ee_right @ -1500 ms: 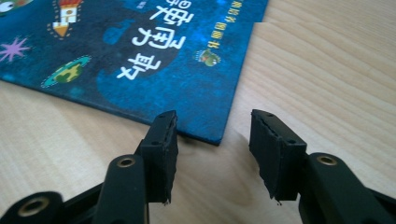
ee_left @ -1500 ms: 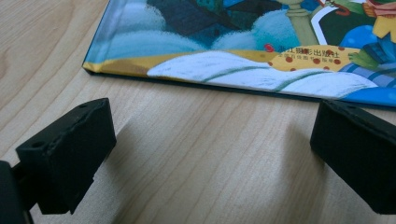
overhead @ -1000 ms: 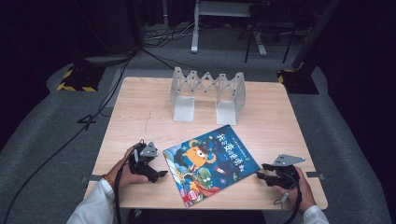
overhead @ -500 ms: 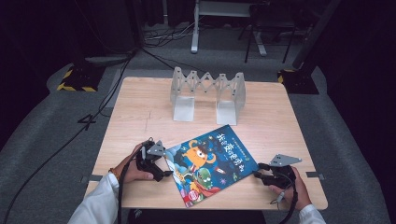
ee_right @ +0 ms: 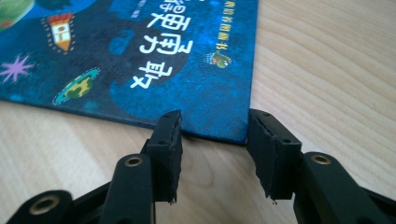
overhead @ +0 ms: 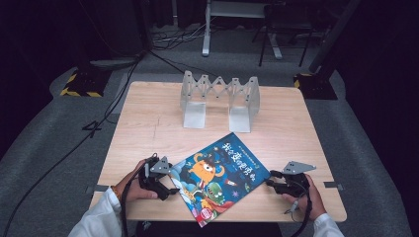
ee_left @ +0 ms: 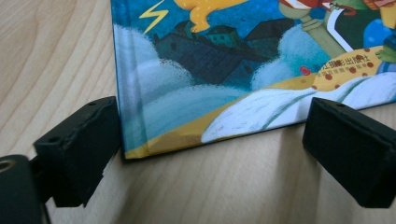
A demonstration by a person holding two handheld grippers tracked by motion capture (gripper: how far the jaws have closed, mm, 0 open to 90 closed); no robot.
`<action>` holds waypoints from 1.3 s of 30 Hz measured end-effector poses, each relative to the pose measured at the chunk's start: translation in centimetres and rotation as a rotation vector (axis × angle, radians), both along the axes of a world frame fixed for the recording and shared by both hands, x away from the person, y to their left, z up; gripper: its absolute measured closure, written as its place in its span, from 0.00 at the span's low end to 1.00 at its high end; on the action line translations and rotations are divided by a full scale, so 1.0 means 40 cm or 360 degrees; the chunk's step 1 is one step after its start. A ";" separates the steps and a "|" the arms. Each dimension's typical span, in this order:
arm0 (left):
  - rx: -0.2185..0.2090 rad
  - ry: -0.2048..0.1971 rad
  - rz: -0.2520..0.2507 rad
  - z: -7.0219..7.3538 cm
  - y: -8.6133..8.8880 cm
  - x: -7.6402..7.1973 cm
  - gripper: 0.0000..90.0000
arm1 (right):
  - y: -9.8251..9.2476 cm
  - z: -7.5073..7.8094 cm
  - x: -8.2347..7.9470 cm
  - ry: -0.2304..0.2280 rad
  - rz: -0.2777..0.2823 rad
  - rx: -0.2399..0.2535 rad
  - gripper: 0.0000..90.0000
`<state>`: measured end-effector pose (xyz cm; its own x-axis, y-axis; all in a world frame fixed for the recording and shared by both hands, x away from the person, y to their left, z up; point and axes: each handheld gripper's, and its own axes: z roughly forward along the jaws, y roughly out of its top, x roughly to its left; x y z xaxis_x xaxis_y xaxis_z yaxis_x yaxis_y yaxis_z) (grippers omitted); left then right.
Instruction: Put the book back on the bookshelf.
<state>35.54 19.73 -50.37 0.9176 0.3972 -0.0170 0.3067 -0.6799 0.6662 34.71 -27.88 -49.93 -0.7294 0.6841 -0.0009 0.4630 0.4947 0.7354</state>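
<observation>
A blue picture book point(overhead: 220, 177) lies flat and askew on the wooden table point(overhead: 148, 123), near its front edge. My left gripper point(overhead: 173, 190) sits at the book's near left corner. In the left gripper view the book point(ee_left: 233, 70) has that corner between the wide-apart jaws of the left gripper point(ee_left: 215, 154). The jaws have just been closing a little. One fingertip point(ee_left: 84, 144) touches the spine edge and the other stands off. My right gripper point(overhead: 269, 183) rests at the book's right corner. In the right gripper view the book point(ee_right: 140, 56) lies just ahead of the half-spread jaws of the right gripper point(ee_right: 215, 154), unclamped.
A grey folding book rack point(overhead: 220, 98) stands at the back middle of the table. Bare wood lies between it and the book. Around the table is dark floor with cables point(overhead: 64, 153) and stand bases point(overhead: 79, 81).
My left hand has slid right, bringing its gripper up against the book's left corner. The right gripper has barely shifted. The book has stayed in place.
</observation>
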 end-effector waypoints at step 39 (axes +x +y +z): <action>-0.0043 -0.0016 0.0051 0.000 0.036 -0.087 0.21 | 0.168 0.015 0.027 0.0126 0.0134 -0.0027 0.56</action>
